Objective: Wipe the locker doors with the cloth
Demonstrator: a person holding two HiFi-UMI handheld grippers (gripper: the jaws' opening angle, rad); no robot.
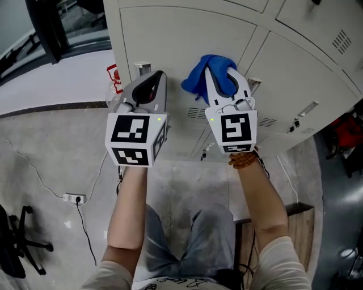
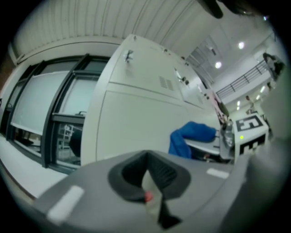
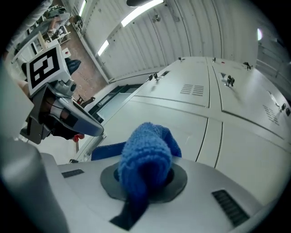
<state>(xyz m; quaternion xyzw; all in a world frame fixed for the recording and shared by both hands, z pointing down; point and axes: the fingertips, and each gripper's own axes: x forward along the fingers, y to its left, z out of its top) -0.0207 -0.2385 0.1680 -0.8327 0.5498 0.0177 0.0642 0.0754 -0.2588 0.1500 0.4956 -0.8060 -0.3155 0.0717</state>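
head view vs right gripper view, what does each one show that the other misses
Only the head view shows the person's forearms, a bead bracelet and a power strip on the floor. Only the right gripper view shows ceiling lights. Both show the blue cloth clamped in the right gripper, the locker doors and the left gripper.

Cloth [image 3: 145, 154]: wrapped over the right gripper [image 3: 146, 176], jaw tips hidden.
Locker doors [image 1: 170, 51]: cut off at top and right edges.
Red sticker [image 1: 113, 78]: too small to read.
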